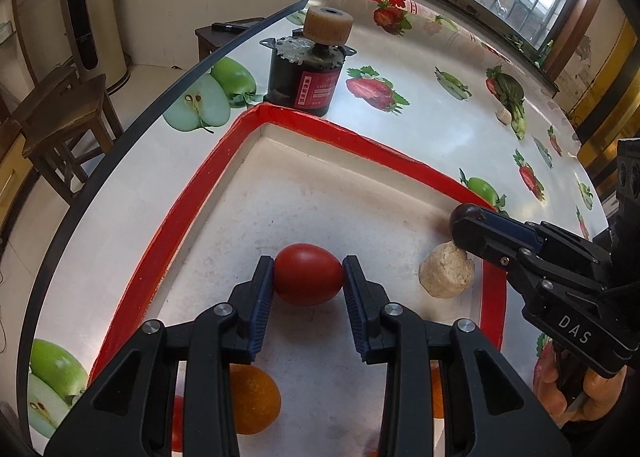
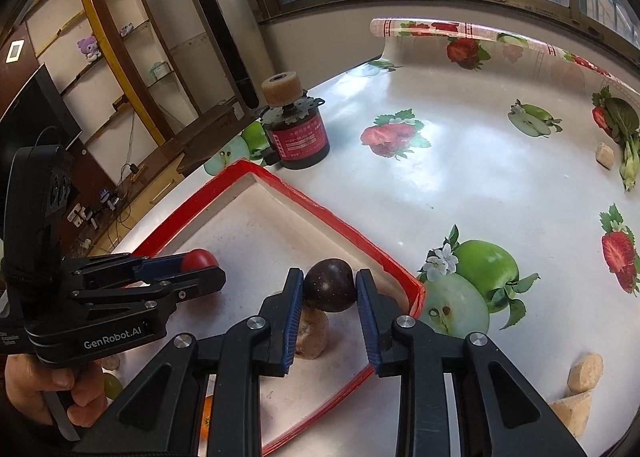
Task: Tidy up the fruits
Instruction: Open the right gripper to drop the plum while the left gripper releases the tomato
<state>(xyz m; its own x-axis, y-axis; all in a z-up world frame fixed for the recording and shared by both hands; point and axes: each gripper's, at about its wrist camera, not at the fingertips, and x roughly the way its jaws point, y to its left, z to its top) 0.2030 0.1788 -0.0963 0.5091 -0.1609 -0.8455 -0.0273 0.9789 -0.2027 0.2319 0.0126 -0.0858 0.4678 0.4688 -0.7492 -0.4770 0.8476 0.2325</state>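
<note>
Left wrist view: the left gripper (image 1: 308,277) is clamped on a red fruit (image 1: 308,279), smooth and egg-shaped, at the lower centre of the frame. Both blue ribbed pads (image 1: 262,305) press the fruit's opposite flanks across its long axis. The fruit sits over the pale floor of the red-rimmed tray (image 1: 168,225); whether it touches the floor cannot be told.

Right wrist view: the right gripper (image 2: 330,289) holds a dark round fruit (image 2: 330,285) at the lower centre of the frame, over the tray's right corner. The left pad touches the fruit; the right pad stands at its edge, and firm contact there cannot be confirmed. No earlier state is claimed. A beige lump (image 2: 312,331) lies directly beneath the dark fruit, inside the tray.

An orange fruit (image 1: 252,399) lies below the left gripper's frame, inside the tray. A black motor with a red label (image 1: 306,77) stands just outside the tray's far corner on the fruit-print tablecloth (image 1: 440,129).

Handling notes, as judgement:
- Both held fruits appear light, glossy and rounded. Expect slip if the grip moves off the widest section.
- Skins are likely soft. Apply moderate pressure only; overclamping may bruise or split.
- Take hold at the equator, pads opposed through the centre.
- Release low above the tray floor to limit rolling.
- Avoid setting the dark fruit on the beige lump; it may roll off.
</note>
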